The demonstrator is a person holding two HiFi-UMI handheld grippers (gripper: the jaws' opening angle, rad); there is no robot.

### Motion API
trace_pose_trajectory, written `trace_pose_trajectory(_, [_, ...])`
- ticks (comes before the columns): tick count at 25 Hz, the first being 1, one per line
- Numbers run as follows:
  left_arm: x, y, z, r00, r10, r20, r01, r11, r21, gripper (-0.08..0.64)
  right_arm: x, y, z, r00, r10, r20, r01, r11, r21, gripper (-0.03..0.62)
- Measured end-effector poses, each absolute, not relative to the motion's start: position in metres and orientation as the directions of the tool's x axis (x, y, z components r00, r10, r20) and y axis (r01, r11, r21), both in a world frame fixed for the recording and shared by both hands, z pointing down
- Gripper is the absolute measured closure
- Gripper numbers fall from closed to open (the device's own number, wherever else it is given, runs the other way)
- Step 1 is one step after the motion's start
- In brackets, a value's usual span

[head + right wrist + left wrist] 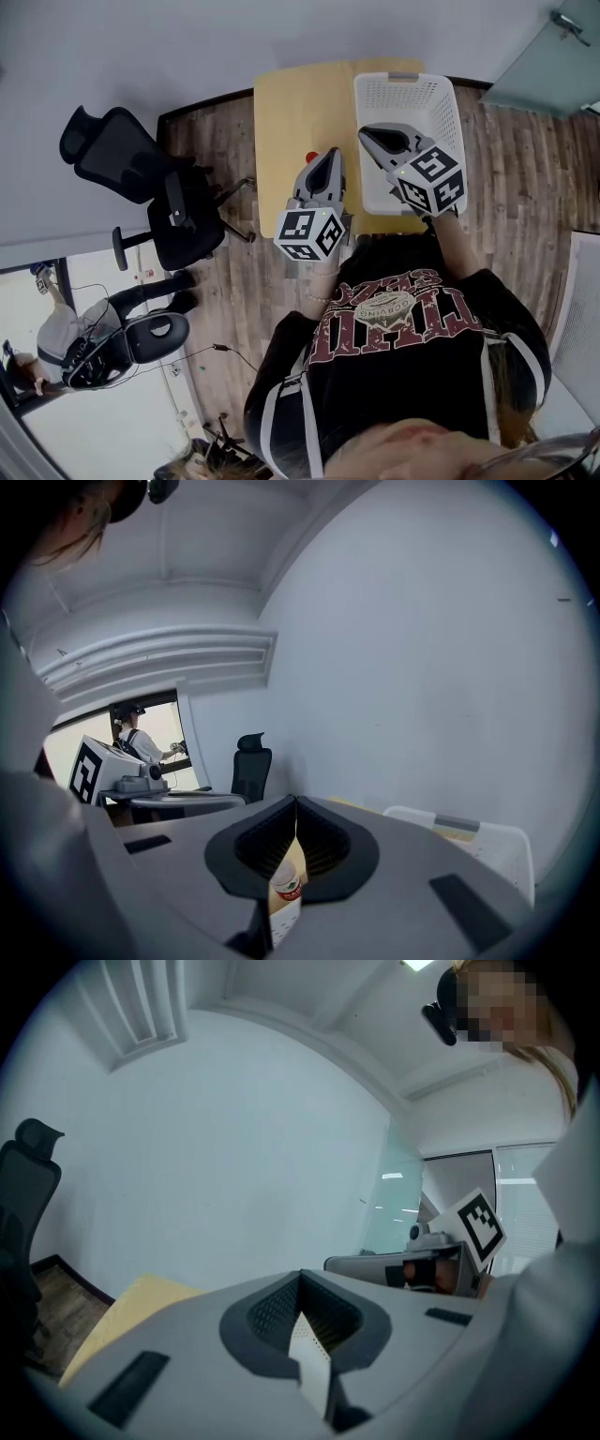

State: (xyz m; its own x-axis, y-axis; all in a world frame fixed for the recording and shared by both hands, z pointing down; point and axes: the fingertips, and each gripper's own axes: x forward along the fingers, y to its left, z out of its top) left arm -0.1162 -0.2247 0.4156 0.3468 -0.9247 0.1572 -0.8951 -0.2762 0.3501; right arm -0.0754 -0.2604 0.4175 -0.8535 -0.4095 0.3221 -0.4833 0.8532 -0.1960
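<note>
Holding 2 tongs over 1 small yellow surface (291,112), the person stands at its near edge. The left tongs (335,153) hang above the middle of the surface, w/ 1 marker cube (309,234) at the back end. In the left gripper view the left tongs (300,1279) are closed, the tips meet and nothing is gripped; only a thin slit stays under the tips, and a strip of white dotted plastic shows through it.

The right tongs (367,134) are over the left rim of 1 white basket (441,103), which stands on the right part of the surface, and they carry 1 marker cube (433,178) too. In the right gripper view the right tongs (295,803) are also closed tip to tip, w/ nothing between them. Through their slit I see 1 small bottle (289,885) w/ a red label. In the head view the bottle (311,156) shows only as a red spot just beside the left tongs.

Left of the surface, on the wood floor, are 2 office chairs: 1 black chair (141,169) near the surface and 1 grey chair (141,333) further back.
</note>
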Motion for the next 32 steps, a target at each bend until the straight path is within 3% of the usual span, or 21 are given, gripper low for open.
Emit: trace_pose_trajectory(32, [-0.078, -0.232, 0.419, 0.392, -0.904, 0.169, -0.886, -0.321, 0.335, 0.512, -0.046, -0.254, 0.431, -0.851, -0.4, 0.341, -0.48, 0.855, -0.195, 0.575])
